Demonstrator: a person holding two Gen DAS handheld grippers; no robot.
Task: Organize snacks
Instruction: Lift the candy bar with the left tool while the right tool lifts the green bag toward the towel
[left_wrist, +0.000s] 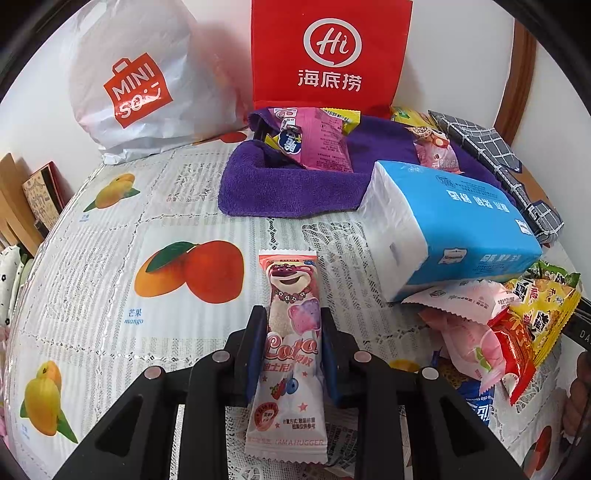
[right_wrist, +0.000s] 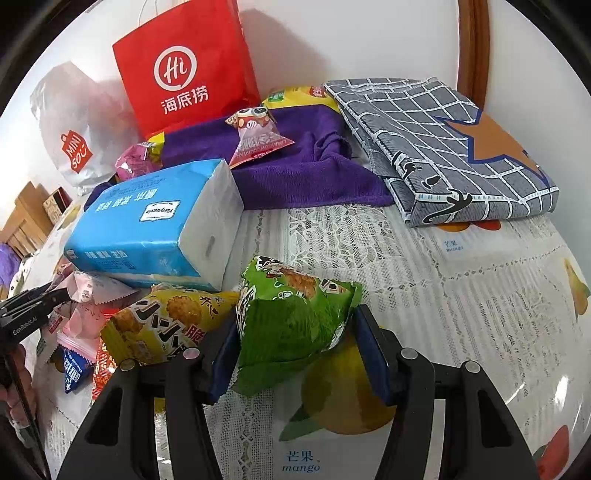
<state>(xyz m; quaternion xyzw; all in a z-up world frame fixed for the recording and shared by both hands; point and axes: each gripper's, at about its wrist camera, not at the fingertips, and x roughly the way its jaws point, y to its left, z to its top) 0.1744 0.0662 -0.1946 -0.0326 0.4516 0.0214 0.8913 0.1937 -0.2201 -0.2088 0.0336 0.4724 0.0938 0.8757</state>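
Left tongs (left_wrist: 293, 334) clamp pink bear snack bar (left_wrist: 290, 354) | right tongs (right_wrist: 297, 345) clamp green snack packet (right_wrist: 291, 317)

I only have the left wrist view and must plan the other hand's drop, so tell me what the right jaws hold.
Observer: The right gripper is shut on a green snack bag.
Operator: Say what lies under it.
Observer: A mango print on the lace tablecloth.
Operator: Describe the grey checked cloth fully.
Observer: The grey checked cloth is folded, with an orange star printed on it.
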